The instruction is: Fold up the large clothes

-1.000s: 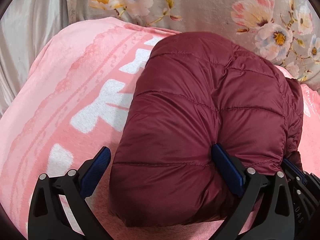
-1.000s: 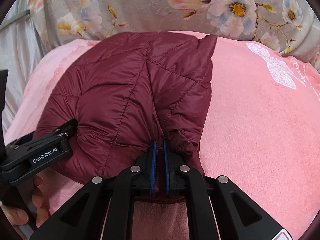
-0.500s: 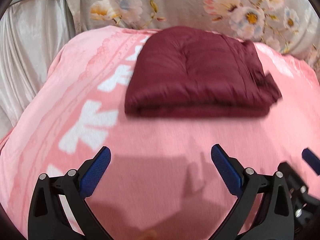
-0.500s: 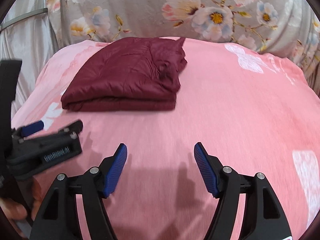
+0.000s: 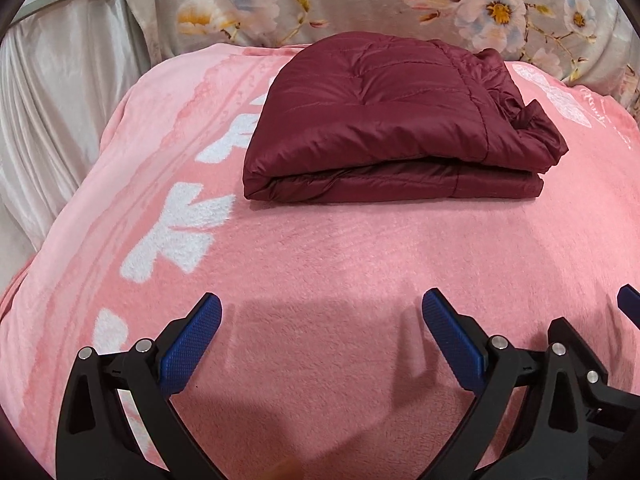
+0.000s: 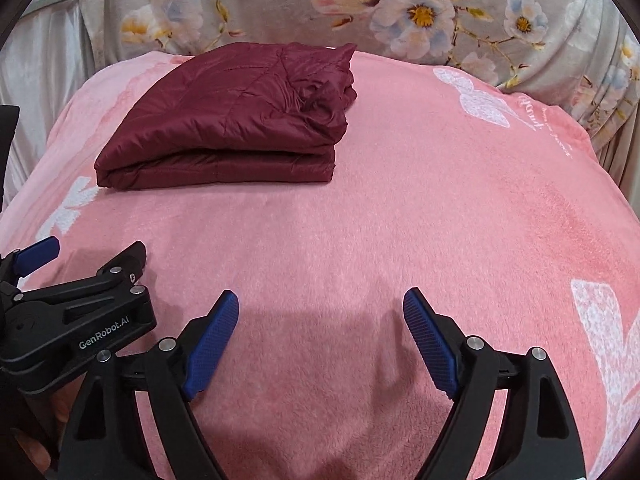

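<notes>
Left gripper [image 5: 322,312]: hovering nearest the lens over the pink blanket, its blue-padded jaws spread wide and gripping nothing; its black body is also showing at the lower left of the right wrist view [image 6: 80,312].
Right gripper [image 6: 320,308]: hanging just beside the left one, jaws likewise released and empty, with one blue pad tip peeking in at the right edge of the left wrist view.
Shadows: falling on the blanket between and just ahead of both pairs of jaws.
Pink blanket [image 5: 340,256]: lying spread across the bed, fleecy, carrying white patterns along the left side and a white motif with script toward the far right [image 6: 484,104].
Maroon quilted jacket [image 5: 392,120]: sitting folded into a thick, layered bundle on the far part of the blanket, well apart from both grippers, its folded edge facing the cameras and its looser, crumpled end lying to the right [image 6: 320,92].
Floral fabric [image 5: 360,4]: running behind the bed, grey with pink and white blossoms.
Pale satin drape [image 5: 52,92]: hanging at the far left.
</notes>
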### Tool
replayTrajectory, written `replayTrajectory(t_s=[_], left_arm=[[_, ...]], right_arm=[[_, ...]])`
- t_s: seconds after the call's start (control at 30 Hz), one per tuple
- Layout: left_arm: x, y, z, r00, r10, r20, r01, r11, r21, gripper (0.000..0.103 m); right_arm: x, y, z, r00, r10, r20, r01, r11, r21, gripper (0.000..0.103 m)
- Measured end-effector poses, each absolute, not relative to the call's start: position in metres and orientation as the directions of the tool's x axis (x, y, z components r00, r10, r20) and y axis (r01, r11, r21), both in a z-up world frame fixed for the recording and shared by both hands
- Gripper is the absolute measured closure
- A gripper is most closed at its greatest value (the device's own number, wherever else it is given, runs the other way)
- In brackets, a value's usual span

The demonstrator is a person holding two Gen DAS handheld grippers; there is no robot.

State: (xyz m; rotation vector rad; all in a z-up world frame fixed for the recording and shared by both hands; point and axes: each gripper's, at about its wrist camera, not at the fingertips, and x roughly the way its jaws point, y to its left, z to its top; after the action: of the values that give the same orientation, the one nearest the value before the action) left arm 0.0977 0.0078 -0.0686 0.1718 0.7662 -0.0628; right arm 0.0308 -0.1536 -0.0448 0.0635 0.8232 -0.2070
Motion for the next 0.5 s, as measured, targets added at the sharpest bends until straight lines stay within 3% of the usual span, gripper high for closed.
replayTrajectory(t_s=[0.5], left_arm=[[0.0943,0.0056,-0.0671,0.74,0.017,-0.672,0.109,0.983,0.146,0.005]], right_arm=[[0.0257,-0.1511,-0.0407,0.685,-0.173,-0.708,0.21,0.977,-0.035,0.021]])
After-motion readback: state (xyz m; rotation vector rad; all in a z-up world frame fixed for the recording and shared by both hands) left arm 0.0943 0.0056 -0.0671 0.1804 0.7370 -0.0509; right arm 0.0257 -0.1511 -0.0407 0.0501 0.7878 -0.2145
